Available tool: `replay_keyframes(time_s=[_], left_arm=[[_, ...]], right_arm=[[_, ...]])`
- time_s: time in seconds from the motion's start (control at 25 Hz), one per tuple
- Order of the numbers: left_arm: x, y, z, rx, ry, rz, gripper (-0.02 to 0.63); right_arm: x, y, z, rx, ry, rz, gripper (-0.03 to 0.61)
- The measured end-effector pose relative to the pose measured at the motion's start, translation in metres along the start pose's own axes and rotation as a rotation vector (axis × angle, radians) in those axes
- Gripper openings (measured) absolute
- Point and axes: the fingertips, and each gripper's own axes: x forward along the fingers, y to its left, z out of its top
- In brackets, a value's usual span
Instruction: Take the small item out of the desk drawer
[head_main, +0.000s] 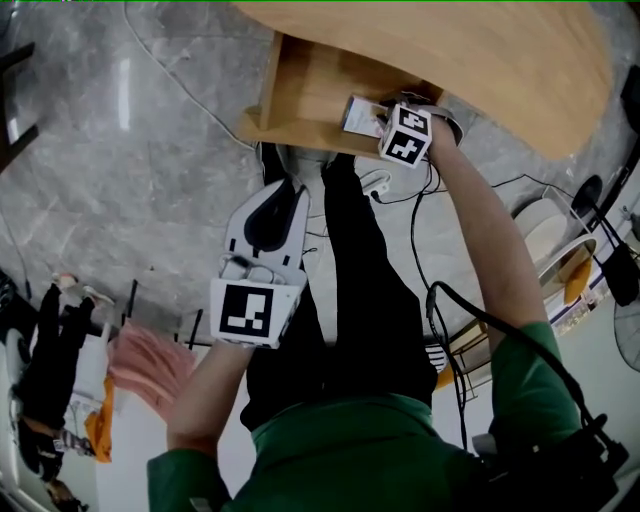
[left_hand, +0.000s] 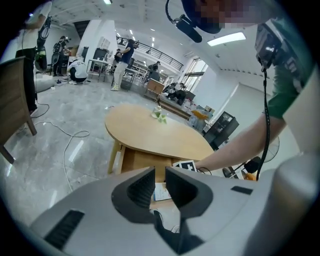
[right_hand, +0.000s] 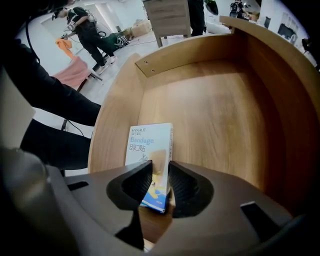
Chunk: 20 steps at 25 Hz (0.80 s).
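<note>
The wooden desk drawer (head_main: 300, 95) stands pulled out under the oval desk top (head_main: 460, 50). In the right gripper view, a small white and blue bandage box (right_hand: 150, 145) sits at the drawer's (right_hand: 215, 110) near left side. My right gripper (right_hand: 161, 175) has its jaws closed in on the box's near end. The head view shows that gripper (head_main: 377, 126) reaching into the drawer at the box (head_main: 357, 113). My left gripper (head_main: 288, 192) hangs lower over the person's dark trousers, jaws nearly together and empty. Its own view looks at the desk (left_hand: 150, 132) over the left gripper (left_hand: 160, 176).
Cables (head_main: 420, 215) trail on the grey marble floor (head_main: 120, 170) by the desk. A pink cloth (head_main: 150, 365) lies at lower left. A fan and a plate rack (head_main: 570, 250) stand to the right. People work at far tables (left_hand: 120, 57).
</note>
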Motion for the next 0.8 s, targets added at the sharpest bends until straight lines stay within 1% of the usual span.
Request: replay_keyframes(time_s=[0.12, 0.2, 0.48, 0.8], left_arm=[[0.0, 0.002, 0.005, 0.0, -0.01, 0.006, 0.075], [-0.001, 0.0, 0.01, 0.004, -0.02, 0.005, 0.075], [0.002, -0.001, 0.013, 0.011, -0.017, 0.01, 0.075], [-0.001, -0.019, 0.023, 0.042, -0.022, 0.001, 0.075]], right_arm=[[-0.001, -0.001, 0.0, -0.016, 0.012, -0.003, 0.12], [-0.005, -0.002, 0.0, -0.02, 0.005, -0.009, 0.104], [-0.018, -0.001, 0.0, 0.097, -0.067, -0.054, 0.069], [-0.045, 0.016, -0.001, 0.113, -0.121, -0.085, 0.051]])
